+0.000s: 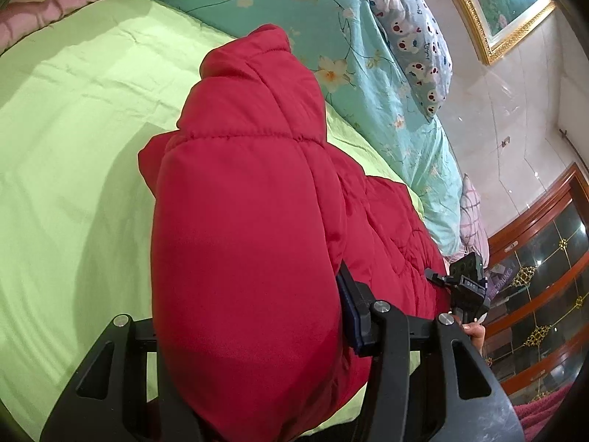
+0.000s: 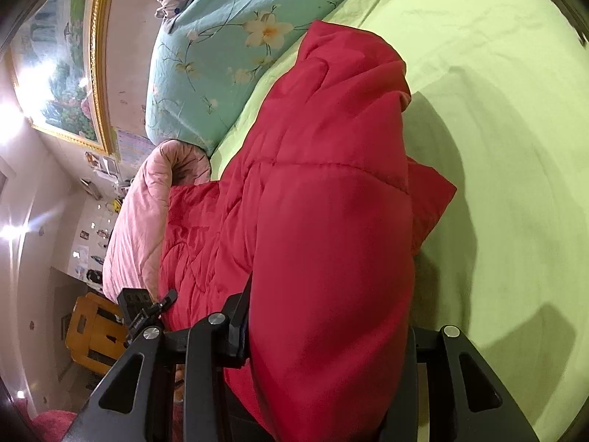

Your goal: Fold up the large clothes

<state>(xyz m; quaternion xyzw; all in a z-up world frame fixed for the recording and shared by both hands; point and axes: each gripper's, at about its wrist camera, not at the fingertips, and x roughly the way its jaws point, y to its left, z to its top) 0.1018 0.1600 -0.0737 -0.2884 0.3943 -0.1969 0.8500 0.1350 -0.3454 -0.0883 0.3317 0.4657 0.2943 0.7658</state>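
Over the green sheet (image 1: 73, 140) near the bed's flowered-quilt side, the puffy red quilted jacket (image 1: 250, 191) bulges thick between both half-closed grippers, left (image 1: 254, 335) and right (image 2: 324, 335), so that slick padding could easily squirm loose and flop unevenly.

A bedroom in a home is showing here: a bed with a light green sheet (image 1: 73, 118) is filling most of both views, a teal flowered quilt (image 1: 331, 11) is lying along its far edge, and a pillow (image 1: 416, 40) printed with cartoon faces is resting on that quilt. A pink quilt (image 2: 136, 221) is lying bunched at one corner of the bed. A gold-framed landscape painting (image 1: 497, 3) is hanging on the wall, and a wooden glass-fronted cabinet (image 1: 545, 276) is standing beside the bed
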